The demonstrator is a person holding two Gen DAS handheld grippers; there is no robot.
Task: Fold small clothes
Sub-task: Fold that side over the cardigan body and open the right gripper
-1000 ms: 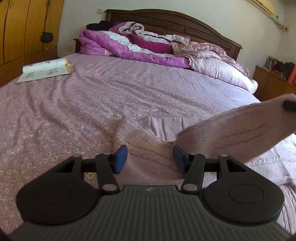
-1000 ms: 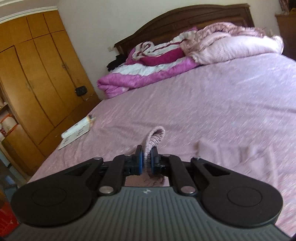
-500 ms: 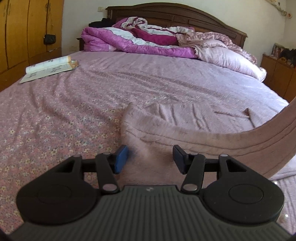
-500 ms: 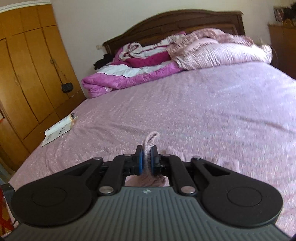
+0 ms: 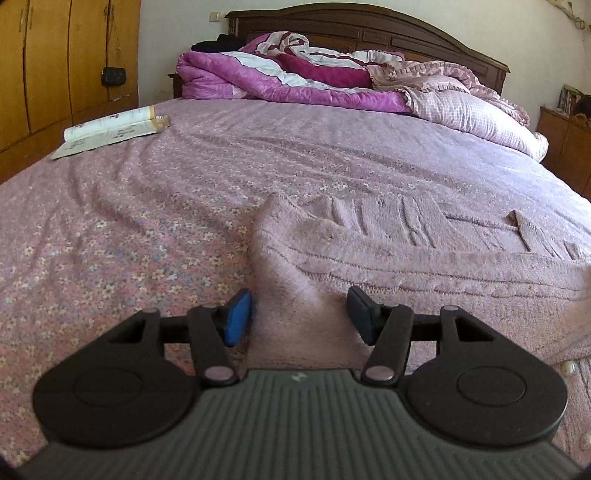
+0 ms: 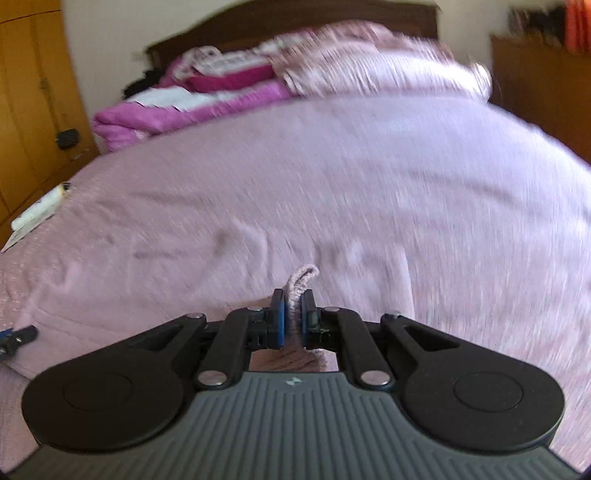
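Left wrist view: the left gripper sits low over the bed, its jaws spread, and they have just opened a touch wider. Between them runs a ridge of the pink knitted garment; the blue pad on the left looks right against the knit, the dark one on the right stands clear of it, so nothing is clamped. The garment spreads from lower centre out to the right edge of the frame, a folded layer lying across the flatter ribbed part behind it. Small white beads show at the lower right edge.

Right wrist view, heavily blurred: the right gripper has its jaws pressed together, pinching a narrow fold of that same pink garment, a loop of knit poking up just above the pads at lower centre. At the far left edge, low down, a dark and blue tip peeks in; too little shows to say what it is.

Around them: an open book at upper left of the left view, a heaped magenta-and-white quilt at the headboard, a pale checked pillow to its right, and a wooden wardrobe along the left edge.
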